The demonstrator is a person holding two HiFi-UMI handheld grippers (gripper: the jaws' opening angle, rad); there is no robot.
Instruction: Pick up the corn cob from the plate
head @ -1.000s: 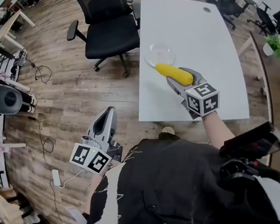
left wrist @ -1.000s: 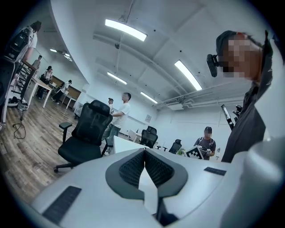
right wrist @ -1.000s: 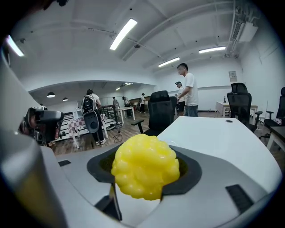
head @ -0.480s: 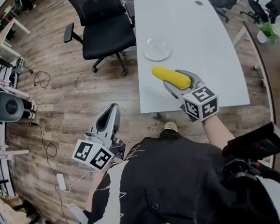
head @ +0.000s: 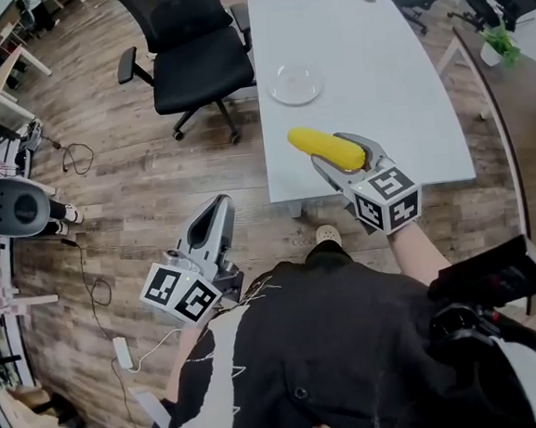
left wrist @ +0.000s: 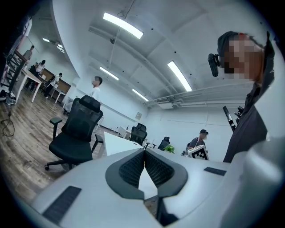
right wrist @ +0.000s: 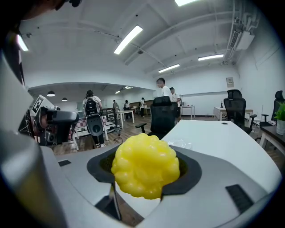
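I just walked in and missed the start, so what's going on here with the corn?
A person holds a tool in each hand. The right tool is shut on the yellow corn cob, holding it off the clear plate, which sits empty farther back on the white table. The left tool is shut and empty, held low over the wood floor beside the table.

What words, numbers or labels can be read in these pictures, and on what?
No text can be read anywhere.
On the right gripper, marker cube: black-and-white squares, no letters.
On the left gripper, marker cube: the same.
On the far wall, wall sign: too small to read.
On the corn cob: no print.
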